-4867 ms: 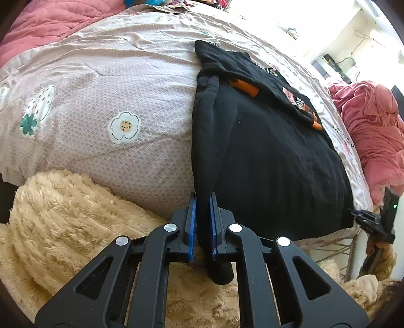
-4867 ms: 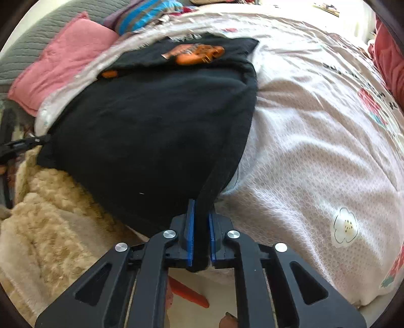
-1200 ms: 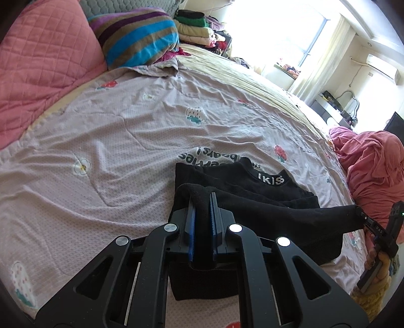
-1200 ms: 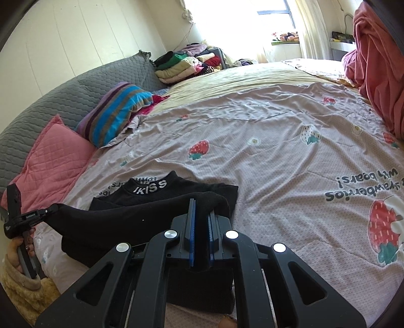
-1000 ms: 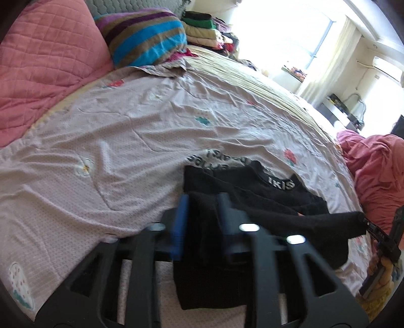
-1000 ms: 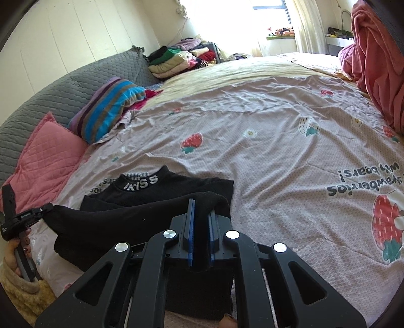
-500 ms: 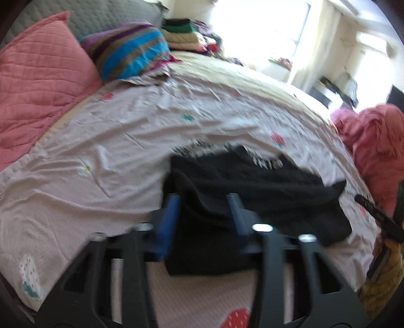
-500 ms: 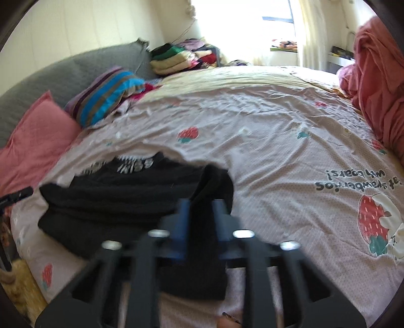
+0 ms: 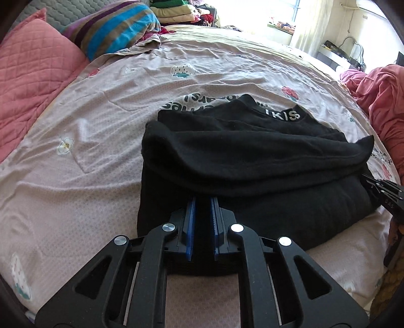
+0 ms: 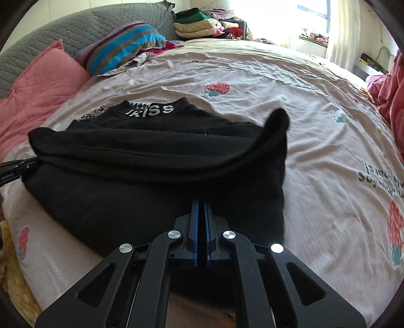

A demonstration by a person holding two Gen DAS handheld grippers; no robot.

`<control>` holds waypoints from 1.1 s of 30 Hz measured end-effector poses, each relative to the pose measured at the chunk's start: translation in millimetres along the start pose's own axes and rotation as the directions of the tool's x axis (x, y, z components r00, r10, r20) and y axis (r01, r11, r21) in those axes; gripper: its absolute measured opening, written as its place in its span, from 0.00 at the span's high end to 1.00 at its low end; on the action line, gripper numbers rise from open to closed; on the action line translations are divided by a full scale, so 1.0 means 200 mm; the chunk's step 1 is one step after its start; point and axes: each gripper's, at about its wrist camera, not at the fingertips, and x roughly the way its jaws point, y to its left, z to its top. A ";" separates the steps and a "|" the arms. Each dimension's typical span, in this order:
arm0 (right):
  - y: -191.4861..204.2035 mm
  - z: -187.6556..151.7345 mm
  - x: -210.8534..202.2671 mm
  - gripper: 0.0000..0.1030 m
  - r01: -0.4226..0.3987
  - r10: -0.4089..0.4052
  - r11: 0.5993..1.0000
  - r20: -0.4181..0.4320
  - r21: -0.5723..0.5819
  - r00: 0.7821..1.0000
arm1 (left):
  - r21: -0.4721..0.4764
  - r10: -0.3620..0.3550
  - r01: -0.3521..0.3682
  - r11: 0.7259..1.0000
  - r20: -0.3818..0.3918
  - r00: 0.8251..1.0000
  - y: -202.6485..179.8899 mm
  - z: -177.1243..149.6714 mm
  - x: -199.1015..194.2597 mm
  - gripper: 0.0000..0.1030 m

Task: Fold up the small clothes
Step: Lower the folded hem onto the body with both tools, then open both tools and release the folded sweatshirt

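Note:
A black sweatshirt [image 9: 252, 156] with white letters on its collar lies folded in half on the bed; it also shows in the right wrist view [image 10: 156, 161]. My left gripper [image 9: 202, 204] is slightly open and empty, its tips over the near left edge of the fold. My right gripper [image 10: 201, 207] is shut and empty, just above the near right part of the fold. The right gripper also shows in the left wrist view [image 9: 383, 194] at the garment's right edge. The left gripper shows in the right wrist view [image 10: 15, 169] at its left edge.
The bed has a pink sheet [image 9: 101, 126] with strawberry and flower prints. A pink pillow [image 9: 32, 73] and a striped pillow [image 9: 113, 30] lie at the head. Stacked clothes [image 10: 207, 22] sit far back. A pink blanket [image 9: 383, 101] is heaped on the right.
Both grippers carried the hem up over the sweatshirt toward the collar, let it go and pulled back. The folded hem now lies loose on the garment.

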 end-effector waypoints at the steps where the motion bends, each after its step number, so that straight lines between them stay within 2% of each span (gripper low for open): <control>1: 0.00 0.02 0.02 0.96 -0.002 0.002 1.000 0.000 0.003 1.000 | -0.005 -0.001 0.001 1.000 0.003 1.000 0.00 0.01 0.01 0.95; 13: -0.05 0.22 0.17 0.96 -0.029 0.027 0.996 0.019 0.088 0.999 | -0.059 -0.026 0.027 0.998 0.018 0.999 0.03 0.19 0.14 0.92; 19: -0.12 0.30 0.21 0.96 -0.026 0.022 0.989 0.033 0.142 0.999 | -0.114 -0.030 0.034 0.993 0.032 0.999 0.11 0.31 0.17 0.92; 26: -0.23 0.33 0.18 0.95 0.025 -0.039 0.980 0.068 0.197 0.997 | -0.161 -0.004 0.014 0.987 0.058 0.998 0.20 0.38 0.15 0.84; 27: -0.25 0.33 0.16 0.92 0.030 -0.045 0.980 0.074 0.198 0.996 | -0.164 -0.003 0.013 0.986 0.059 0.998 0.21 0.38 0.15 0.80; 29: -0.27 0.32 0.14 0.65 0.046 -0.065 0.978 0.083 0.204 0.994 | -0.177 0.001 0.009 0.984 0.056 0.998 0.24 0.38 0.15 0.76; 30: -0.29 0.31 0.14 0.61 0.051 -0.070 0.976 0.085 0.210 0.994 | -0.184 0.000 0.010 0.983 0.055 0.998 0.25 0.38 0.15 0.74; 33: -0.36 0.30 0.15 0.58 0.074 -0.091 0.968 0.062 0.241 0.994 | -0.226 -0.013 0.023 0.974 0.046 0.999 0.30 0.35 0.16 0.55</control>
